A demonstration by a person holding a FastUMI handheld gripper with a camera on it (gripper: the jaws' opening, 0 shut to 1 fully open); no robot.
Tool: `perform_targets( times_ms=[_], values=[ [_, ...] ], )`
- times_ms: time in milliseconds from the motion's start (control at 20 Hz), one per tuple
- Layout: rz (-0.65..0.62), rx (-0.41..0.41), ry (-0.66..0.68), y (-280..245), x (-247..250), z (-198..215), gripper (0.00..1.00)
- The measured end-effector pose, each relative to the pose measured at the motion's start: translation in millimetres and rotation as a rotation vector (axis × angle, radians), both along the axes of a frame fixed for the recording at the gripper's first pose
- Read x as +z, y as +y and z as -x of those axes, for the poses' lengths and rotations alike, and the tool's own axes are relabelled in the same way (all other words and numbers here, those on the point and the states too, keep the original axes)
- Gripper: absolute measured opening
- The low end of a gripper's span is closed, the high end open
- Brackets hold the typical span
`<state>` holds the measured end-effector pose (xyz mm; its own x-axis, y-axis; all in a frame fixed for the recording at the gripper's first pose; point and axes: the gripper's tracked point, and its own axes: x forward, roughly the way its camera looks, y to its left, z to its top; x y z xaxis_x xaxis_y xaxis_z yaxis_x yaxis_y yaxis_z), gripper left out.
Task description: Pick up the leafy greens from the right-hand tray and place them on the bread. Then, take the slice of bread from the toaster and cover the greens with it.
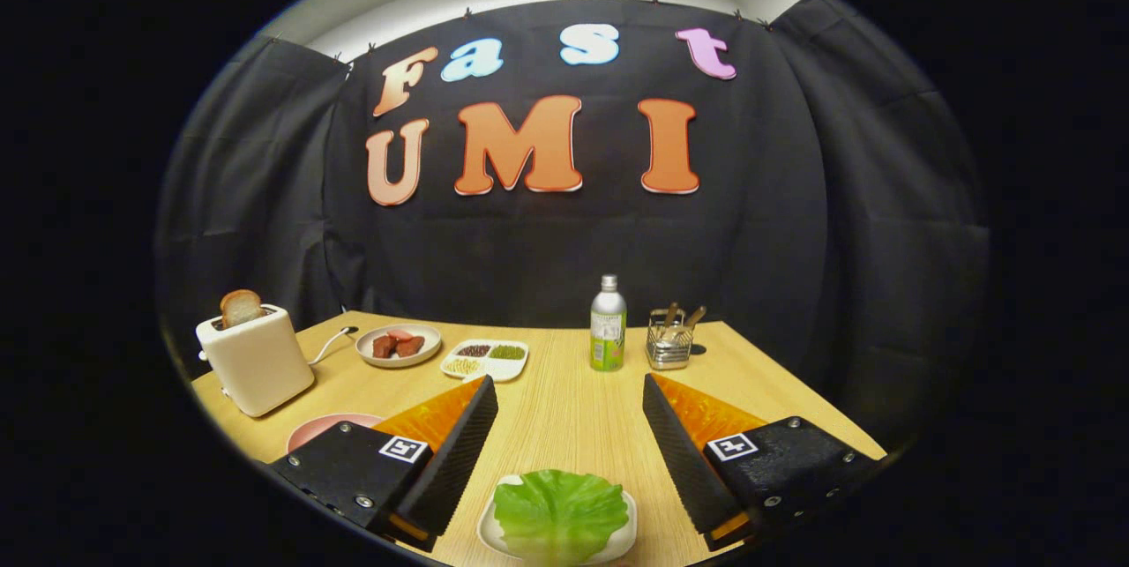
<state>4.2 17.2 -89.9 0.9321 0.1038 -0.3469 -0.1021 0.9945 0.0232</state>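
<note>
Claw (564, 426) spread wide, empty, straddling greens (559, 512) on tray (489, 532), likely lined up to pinch. Toast (240, 308) sits up in toaster (256, 359), easy to grab later.

Bright green leaf (559, 514) on a white tray (628, 525) lies between the gripper's (569, 395) wide-apart black, ribbed fingers (463, 452) with orange sides. Beyond them: pale wood-grain table (564, 408), cream toaster (256, 360) holding brown-crusted bread (241, 308), pink plate (313, 430), silver-and-green bottle (608, 324).
</note>
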Motion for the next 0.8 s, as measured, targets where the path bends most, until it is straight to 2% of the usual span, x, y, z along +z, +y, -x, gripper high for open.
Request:
perform_targets(
  times_ms=[800],
  values=[
    [-0.018,0.079,0.531,15,-87,33,0.99]
  ],
)
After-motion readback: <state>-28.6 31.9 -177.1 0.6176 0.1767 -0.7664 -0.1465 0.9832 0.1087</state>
